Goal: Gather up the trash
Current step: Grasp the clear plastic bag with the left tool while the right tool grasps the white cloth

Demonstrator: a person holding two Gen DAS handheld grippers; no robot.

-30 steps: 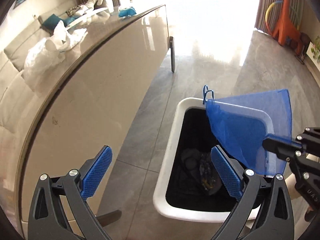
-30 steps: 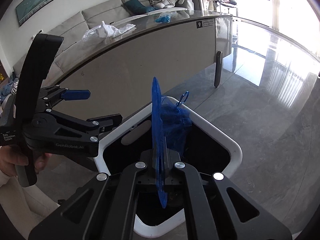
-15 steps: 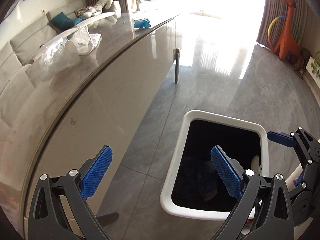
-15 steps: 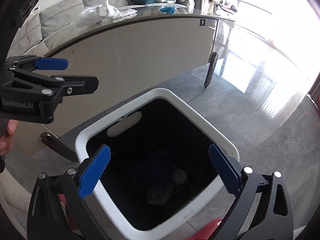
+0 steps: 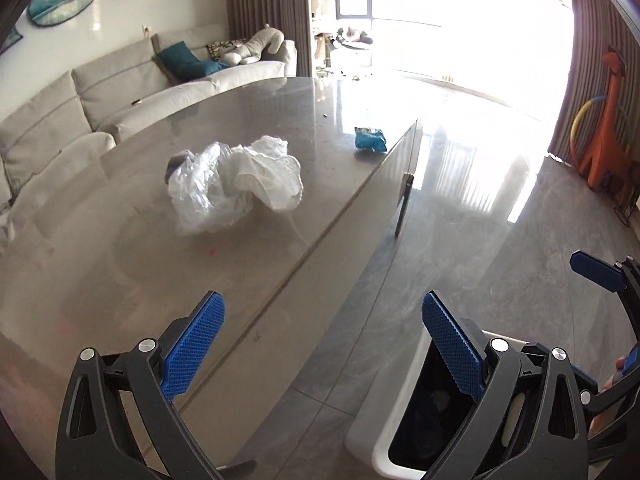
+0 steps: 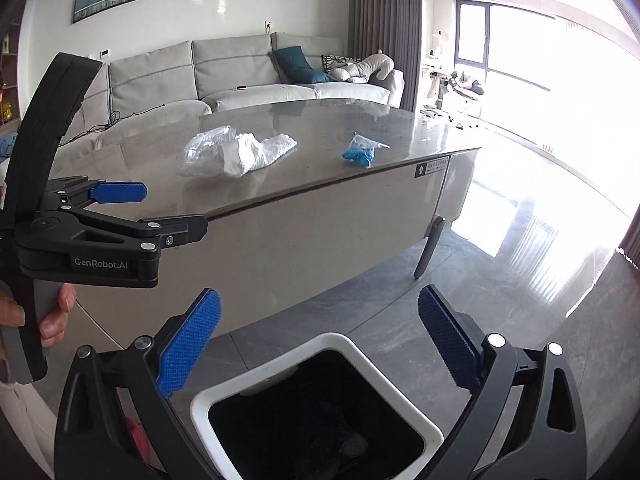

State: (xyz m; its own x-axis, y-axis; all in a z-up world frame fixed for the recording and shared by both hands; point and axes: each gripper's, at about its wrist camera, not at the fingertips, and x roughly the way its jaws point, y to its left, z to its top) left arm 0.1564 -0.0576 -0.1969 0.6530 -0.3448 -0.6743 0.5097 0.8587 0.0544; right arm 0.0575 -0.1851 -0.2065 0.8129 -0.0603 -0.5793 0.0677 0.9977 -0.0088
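Crumpled white plastic [image 5: 236,184] and a blue wrapper [image 5: 371,138] lie on the glossy grey bench [image 5: 120,260]; both the left gripper [image 5: 324,352] and the right gripper [image 6: 320,344] gape empty above the white bin [image 6: 320,364] on the tiled floor [image 6: 540,300], sofa [image 6: 240,76] behind.

Strong daylight from the tall glazed window [image 6: 516,48] blows out to white, glaring off the glossy grey tiled floor [image 5: 472,184]; fisheye edges bend and darken.

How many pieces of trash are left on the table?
2: a crumpled white plastic bag mid-table and a small blue wrapper near the far edge. None looks hidden.
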